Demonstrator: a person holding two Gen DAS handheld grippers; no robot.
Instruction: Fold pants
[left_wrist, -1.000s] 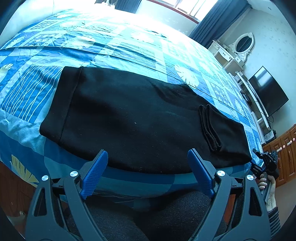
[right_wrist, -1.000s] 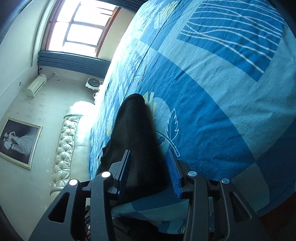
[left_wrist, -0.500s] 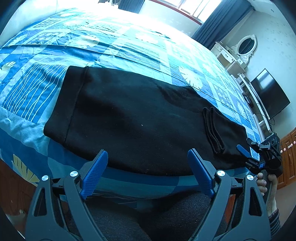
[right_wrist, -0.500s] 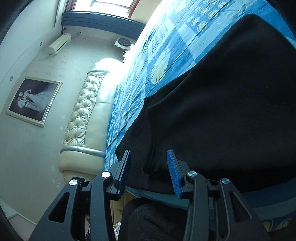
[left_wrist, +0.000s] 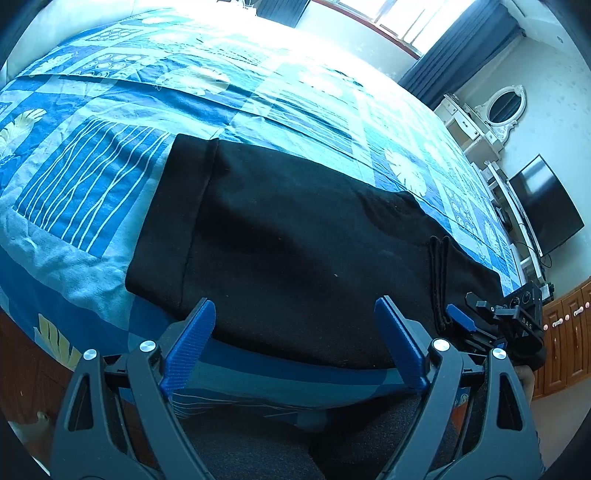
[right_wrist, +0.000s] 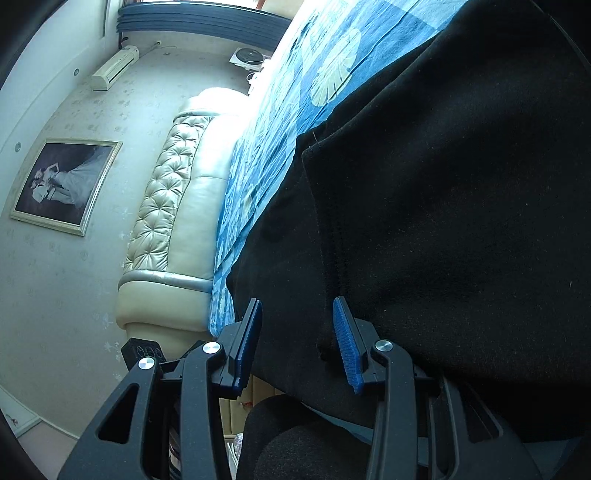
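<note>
Black pants lie flat on the blue patterned bed, waistband at the left, the leg ends folded back as a dark ridge at the right. My left gripper is open and empty, just short of the pants' near edge. My right gripper is open, its blue pads on either side of the near right corner of the pants, not closed on the cloth. It also shows in the left wrist view, at the pants' right end.
The bed cover spreads far beyond the pants. A padded headboard stands at the left end. A TV, a white dresser with mirror and wooden cabinets stand beyond the right end.
My right gripper swung from the bare cover onto the right end of the pants and now straddles their near corner. The left gripper moved closer and slightly left.
</note>
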